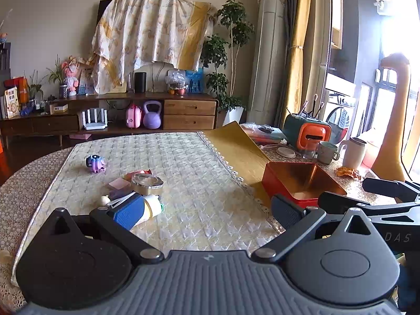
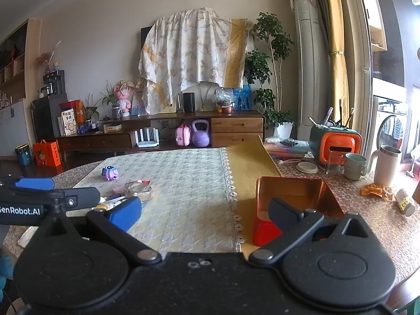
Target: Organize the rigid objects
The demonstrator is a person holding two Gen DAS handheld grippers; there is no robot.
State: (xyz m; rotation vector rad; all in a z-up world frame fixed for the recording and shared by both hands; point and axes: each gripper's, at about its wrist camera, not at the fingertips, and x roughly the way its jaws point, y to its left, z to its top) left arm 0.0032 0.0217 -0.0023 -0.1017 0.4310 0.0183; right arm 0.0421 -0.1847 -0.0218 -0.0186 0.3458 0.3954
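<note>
Left wrist view puts the cluster of small rigid things just ahead of our left tool [image 1: 207, 211] and off to its left side, while the open red tin [image 1: 302, 183] sits ahead and to its right, on the gold mat [image 1: 236, 144]. Our left tool stands wide, nothing between its pads; its blue finger [image 1: 128, 214] lies just in front of a white bottle [image 1: 153, 206] that is on its side, long axis running roughly left to right across our view. Behind that bottle are a round metal tin [image 1: 147, 183], a pink block [image 1: 119, 185] and, well apart toward the far-left of the quilted cloth [image 1: 197, 170], a small purple toy [image 1: 95, 163].

From the right wrist view, our right tool [image 2: 206, 211] is also wide and carries nothing, and the red tin [image 2: 296, 197] lies just ahead of its dark right finger [image 2: 284, 210]; the round metal tin [image 2: 137, 190] is across the cloth to its left, beyond where our left tool [image 2: 39, 191] reaches in.

So we judge the left hand the nearer one to the pile and the right hand the nearer one to the tin. The coming move, we think, turns on swinging left toward the pile, then carrying rightward across the table to the tin. The tin looks empty as far as we can see into it.
</note>
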